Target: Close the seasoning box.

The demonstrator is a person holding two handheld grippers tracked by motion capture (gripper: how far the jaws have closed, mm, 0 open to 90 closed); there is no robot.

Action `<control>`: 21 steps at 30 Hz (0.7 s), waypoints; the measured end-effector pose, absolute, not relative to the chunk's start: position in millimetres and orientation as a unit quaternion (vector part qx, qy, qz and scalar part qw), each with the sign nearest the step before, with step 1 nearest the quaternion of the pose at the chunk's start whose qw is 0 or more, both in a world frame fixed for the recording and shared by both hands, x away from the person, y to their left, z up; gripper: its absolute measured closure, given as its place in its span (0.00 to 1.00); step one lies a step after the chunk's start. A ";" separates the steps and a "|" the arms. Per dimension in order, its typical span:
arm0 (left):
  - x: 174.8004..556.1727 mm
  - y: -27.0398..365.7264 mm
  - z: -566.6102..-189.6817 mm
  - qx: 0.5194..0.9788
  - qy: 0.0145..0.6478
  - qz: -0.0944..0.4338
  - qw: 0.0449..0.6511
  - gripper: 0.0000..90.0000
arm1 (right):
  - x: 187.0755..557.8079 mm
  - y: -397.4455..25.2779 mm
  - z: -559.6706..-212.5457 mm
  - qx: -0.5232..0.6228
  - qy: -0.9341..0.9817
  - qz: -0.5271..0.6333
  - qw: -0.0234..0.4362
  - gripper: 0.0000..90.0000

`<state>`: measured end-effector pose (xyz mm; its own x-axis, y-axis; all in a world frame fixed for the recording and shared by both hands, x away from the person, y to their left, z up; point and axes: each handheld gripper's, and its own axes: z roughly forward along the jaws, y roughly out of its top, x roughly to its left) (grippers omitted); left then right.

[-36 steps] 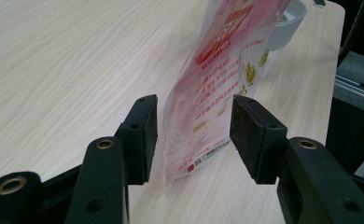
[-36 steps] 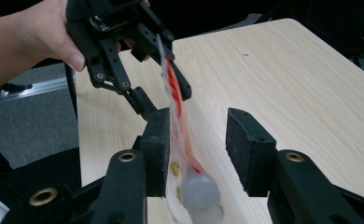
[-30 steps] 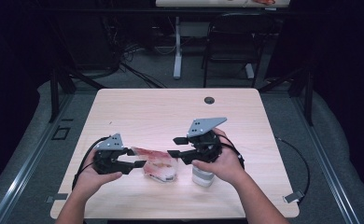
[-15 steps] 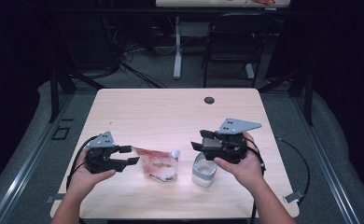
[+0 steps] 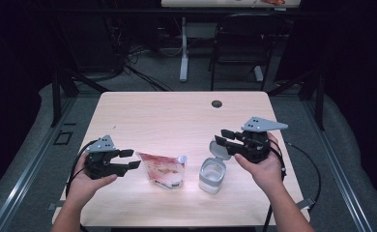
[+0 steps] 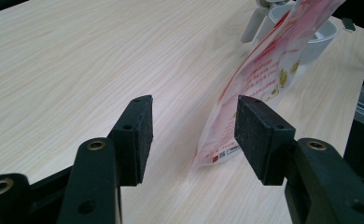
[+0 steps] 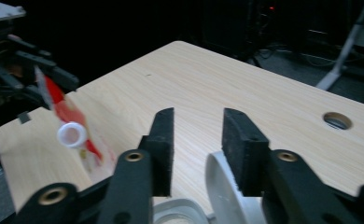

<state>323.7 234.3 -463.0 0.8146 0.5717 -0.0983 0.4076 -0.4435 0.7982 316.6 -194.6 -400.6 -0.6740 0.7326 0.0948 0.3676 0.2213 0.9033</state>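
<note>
Both empty and parted, the left hand-held gripper [image 5: 128,159] nears the red pouch [image 5: 162,169]'s left edge to pinch it, the right hand-held gripper [image 5: 219,138] hovering above the open-lidded white container [image 5: 211,175].

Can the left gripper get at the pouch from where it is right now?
Probably yes. The left gripper is open, aimed at the pouch, with bare table between them. In the left gripper view the pouch's bottom edge lies just ahead of the jaws, nothing blocking.
</note>
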 end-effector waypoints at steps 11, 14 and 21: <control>324.9 238.7 -464.6 0.841 0.298 0.093 0.442 0.52 | 325.5 -208.0 -405.3 0.393 0.754 0.491 0.190 0.83; 325.6 239.8 -465.5 0.841 0.301 0.092 0.441 0.53 | 328.1 -210.3 -406.3 0.398 0.754 0.485 0.193 0.85; 325.7 241.4 -465.7 0.838 0.304 0.092 0.444 0.53 | 336.6 -215.7 -409.7 0.416 0.750 0.475 0.196 0.85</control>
